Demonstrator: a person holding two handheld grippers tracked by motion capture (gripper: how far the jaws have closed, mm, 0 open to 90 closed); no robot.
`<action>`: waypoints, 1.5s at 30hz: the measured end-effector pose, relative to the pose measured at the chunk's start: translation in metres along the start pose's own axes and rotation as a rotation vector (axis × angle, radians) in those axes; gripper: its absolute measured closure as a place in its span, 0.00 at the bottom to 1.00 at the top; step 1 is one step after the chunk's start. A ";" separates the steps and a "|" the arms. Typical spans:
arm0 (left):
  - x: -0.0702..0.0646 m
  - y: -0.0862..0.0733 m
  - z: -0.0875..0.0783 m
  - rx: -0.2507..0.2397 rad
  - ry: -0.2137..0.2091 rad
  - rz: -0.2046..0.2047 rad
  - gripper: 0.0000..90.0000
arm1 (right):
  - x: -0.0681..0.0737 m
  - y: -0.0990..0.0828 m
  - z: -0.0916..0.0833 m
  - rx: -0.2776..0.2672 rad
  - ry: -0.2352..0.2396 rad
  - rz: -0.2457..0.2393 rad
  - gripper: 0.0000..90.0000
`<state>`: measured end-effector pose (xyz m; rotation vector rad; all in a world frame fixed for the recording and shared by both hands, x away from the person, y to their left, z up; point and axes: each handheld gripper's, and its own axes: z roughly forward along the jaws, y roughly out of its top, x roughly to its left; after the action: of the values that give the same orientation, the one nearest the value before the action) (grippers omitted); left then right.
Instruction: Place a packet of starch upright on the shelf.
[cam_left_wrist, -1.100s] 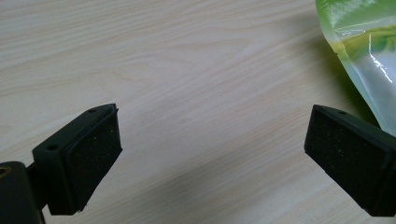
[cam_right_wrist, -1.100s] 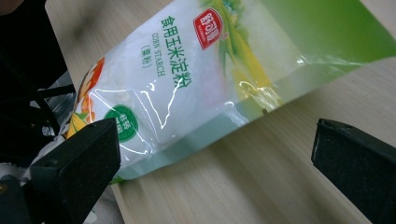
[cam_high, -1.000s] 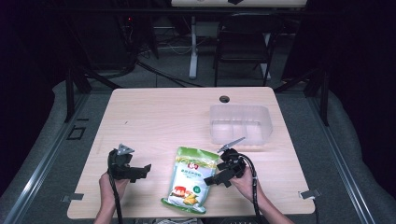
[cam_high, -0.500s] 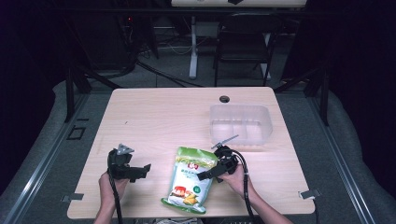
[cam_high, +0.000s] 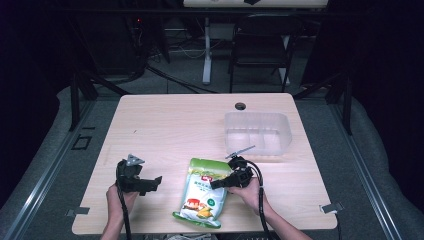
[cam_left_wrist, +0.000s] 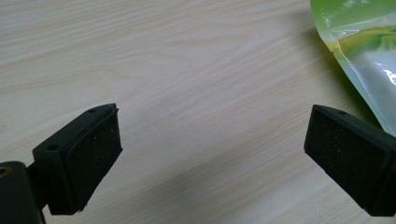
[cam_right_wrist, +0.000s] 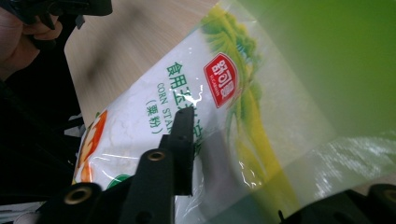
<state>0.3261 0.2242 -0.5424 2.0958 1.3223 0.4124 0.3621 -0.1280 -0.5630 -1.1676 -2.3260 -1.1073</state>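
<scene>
corn starch bag (cam_high: 202, 191) lies flat at 6 o'clock on the table (cam_high: 170, 125), clear plastic bin (cam_high: 257, 132) at 2 o'clock of it. i judge the step is grabbing the bag's right edge: bite deep on the sealed margin, not the powder belly. right gripper (cam_high: 223, 182) has its jaws apart, straddling that edge, one jaw over the printed face. left gripper (cam_high: 150, 184) wide apart, empty, above bare wood at 9 o'clock of the bag.
</scene>
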 end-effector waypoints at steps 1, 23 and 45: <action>0.000 0.000 0.000 0.003 0.000 0.004 0.04 | 0.000 0.000 0.000 -0.001 -0.001 -0.003 0.81; 0.000 0.000 -0.001 -0.001 -0.001 0.009 0.04 | 0.016 0.002 -0.026 -0.048 -0.042 -0.082 1.00; 0.000 0.001 -0.003 -0.006 -0.002 0.015 0.04 | 0.022 -0.002 -0.062 -0.112 -0.050 -0.096 1.00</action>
<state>0.3253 0.2252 -0.5400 2.1017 1.3040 0.4202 0.3438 -0.1636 -0.5112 -1.1452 -2.4083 -1.2712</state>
